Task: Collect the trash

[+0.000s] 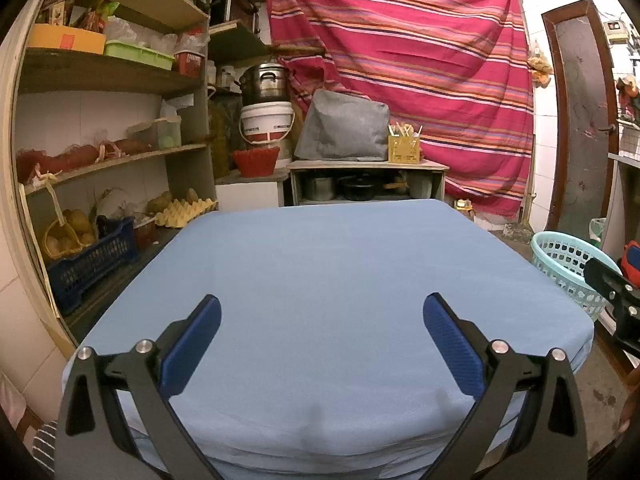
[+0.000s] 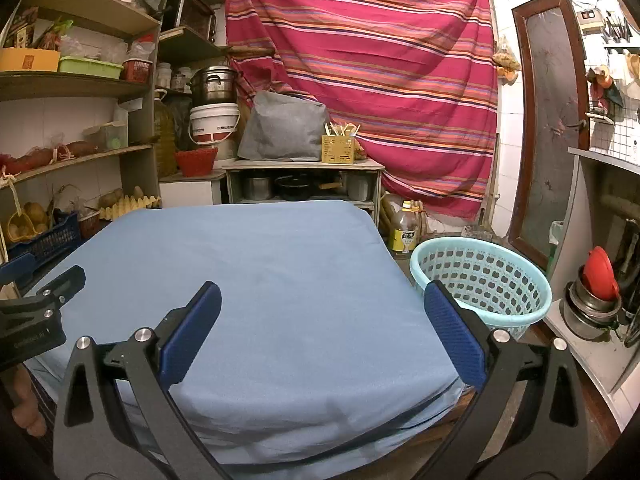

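A: How was the left gripper (image 1: pixel 322 322) found?

B: It was held above the near part of the blue-covered table (image 1: pixel 320 264), with its blue pads (image 1: pixel 192 344) spread wide apart. Nothing was gripped between them.

A: And the right gripper (image 2: pixel 322 320)?

B: It was likewise seen opened wide and empty, held over the near right portion of the same table. Its right finger was lined up in view against the rim of the turquoise basket (image 2: pixel 480 276).

A: Where was the basket placed?

B: It was set on the floor just beside the table's right edge. From the left wrist view only part of it (image 1: pixel 568 264) was seen, at the far right, with the other gripper partly in front of it.

A: Was any trash noted?

B: No loose item could be made out on the cloth, and the inside of the basket was seen only in part, so its contents could not be told.

A: What was recorded around the table?

B: Wooden shelves (image 1: pixel 108 76) were seen on the left, a striped red cloth (image 1: pixel 400 60) was hung behind, and a white bucket (image 2: pixel 214 122) was stacked under a metal pot (image 2: pixel 214 82).
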Available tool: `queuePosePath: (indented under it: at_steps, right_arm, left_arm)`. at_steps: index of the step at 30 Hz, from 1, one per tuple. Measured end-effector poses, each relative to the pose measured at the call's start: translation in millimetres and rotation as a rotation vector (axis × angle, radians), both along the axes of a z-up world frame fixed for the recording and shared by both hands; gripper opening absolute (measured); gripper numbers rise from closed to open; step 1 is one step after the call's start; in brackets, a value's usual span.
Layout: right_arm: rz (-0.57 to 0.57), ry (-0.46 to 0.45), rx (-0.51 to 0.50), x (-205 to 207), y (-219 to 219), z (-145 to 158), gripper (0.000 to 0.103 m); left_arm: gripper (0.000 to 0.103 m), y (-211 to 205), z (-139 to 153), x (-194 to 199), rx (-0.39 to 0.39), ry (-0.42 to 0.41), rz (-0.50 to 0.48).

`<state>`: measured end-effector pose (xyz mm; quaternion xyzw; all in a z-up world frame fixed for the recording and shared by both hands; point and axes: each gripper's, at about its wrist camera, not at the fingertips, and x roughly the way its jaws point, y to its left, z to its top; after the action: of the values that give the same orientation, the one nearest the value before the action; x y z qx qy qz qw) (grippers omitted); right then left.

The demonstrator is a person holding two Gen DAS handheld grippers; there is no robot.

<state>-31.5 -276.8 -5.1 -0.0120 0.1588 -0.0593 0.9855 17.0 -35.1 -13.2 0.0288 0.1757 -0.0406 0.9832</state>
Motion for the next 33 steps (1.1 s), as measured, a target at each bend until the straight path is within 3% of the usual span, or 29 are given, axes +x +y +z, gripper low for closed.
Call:
queuePosePath:
  at_steps: [33]
  right_arm:
    - [-0.003,0.003,0.004,-0.2,1.6,-8.1,0.099]
  left_arm:
    - [0.099,6.5,0.4,0.2,0.013,-0.013,0.02]
